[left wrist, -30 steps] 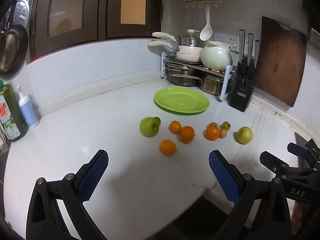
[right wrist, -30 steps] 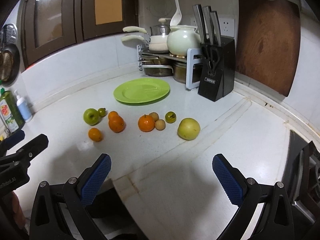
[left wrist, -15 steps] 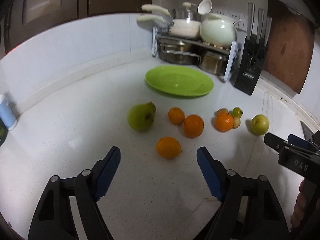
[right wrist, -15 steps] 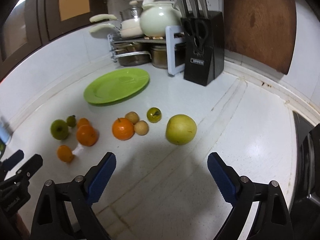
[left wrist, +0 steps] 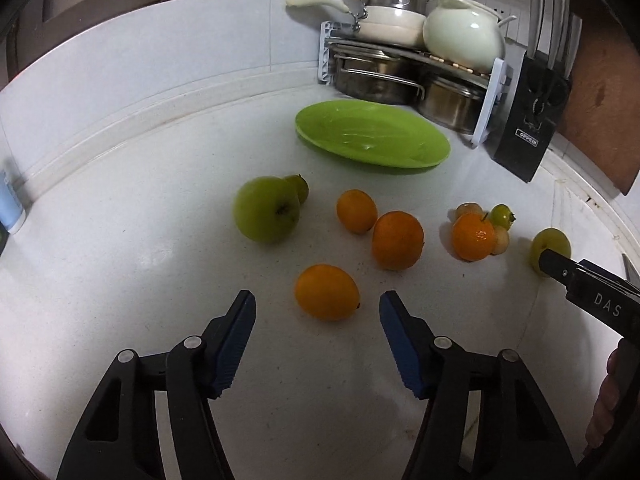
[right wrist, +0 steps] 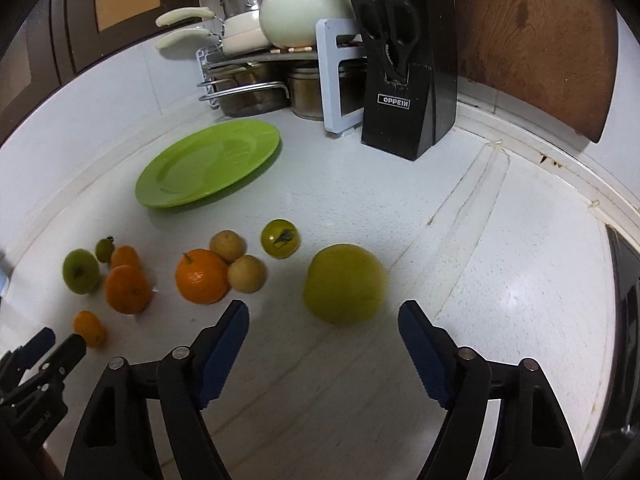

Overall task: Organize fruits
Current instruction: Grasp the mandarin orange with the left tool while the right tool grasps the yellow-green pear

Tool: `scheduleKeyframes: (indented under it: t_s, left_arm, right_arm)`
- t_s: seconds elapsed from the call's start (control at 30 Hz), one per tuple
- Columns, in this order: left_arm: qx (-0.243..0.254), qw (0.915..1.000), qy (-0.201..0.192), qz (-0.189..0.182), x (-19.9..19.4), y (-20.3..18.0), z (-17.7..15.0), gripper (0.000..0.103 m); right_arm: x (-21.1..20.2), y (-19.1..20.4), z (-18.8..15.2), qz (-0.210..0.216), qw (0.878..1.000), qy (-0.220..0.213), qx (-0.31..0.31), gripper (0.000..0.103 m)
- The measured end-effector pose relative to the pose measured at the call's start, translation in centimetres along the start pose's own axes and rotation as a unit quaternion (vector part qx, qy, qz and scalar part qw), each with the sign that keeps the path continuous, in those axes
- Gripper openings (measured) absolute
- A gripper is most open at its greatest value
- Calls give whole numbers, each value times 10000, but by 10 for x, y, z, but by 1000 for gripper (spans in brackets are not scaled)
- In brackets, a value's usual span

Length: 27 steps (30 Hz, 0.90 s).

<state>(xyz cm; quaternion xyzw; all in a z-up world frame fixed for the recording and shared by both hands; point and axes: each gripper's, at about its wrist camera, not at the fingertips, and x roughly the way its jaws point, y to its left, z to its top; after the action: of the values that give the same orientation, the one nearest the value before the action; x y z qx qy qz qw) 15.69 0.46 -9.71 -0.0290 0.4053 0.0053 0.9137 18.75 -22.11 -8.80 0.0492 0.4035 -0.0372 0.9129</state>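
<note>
i moved both closer; my left gripper (left wrist: pixel 316 304) and right gripper (right wrist: pixel 322 310) are closing, still apart, nothing held, near the small orange (left wrist: pixel 326 292) and yellow apple (right wrist: pixel 344 283).

A bright lime-green plate (left wrist: pixel 372 140) lies on a white, finely speckled counter (left wrist: pixel 120 264). The fruits: orange citrus (left wrist: pixel 326 292), a green apple (left wrist: pixel 267 209), a yellow-green pear (right wrist: pixel 344 283), two tan fruits (right wrist: pixel 247 273) and a small green tomato (right wrist: pixel 280 238). The knife block (right wrist: pixel 408 76) is black with white lettering, the board (right wrist: pixel 536 36) reddish brown, the pot (right wrist: pixel 304 4) cream. Gripper pads (left wrist: pixel 236 344) are blue and ribbed on black arms.
</note>
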Motion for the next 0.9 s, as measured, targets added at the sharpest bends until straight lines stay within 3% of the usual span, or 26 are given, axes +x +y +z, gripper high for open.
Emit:
scheduleKeyframes:
  t_s: [0.63,0.77,0.9]
  left_arm:
    - [-50,9997,200,163,19,-11,9,39]
    - [-34,9996,204,180,19,-12,10,38]
    - [-6,9996,229,150,19,-13,10,38]
  right_arm:
    - [27,-7,13,133,9996,215,-80,60]
    - [27,-8,14,85,9997,187,-122,53]
    - [28,-8,13,101,9997,175,-134,53]
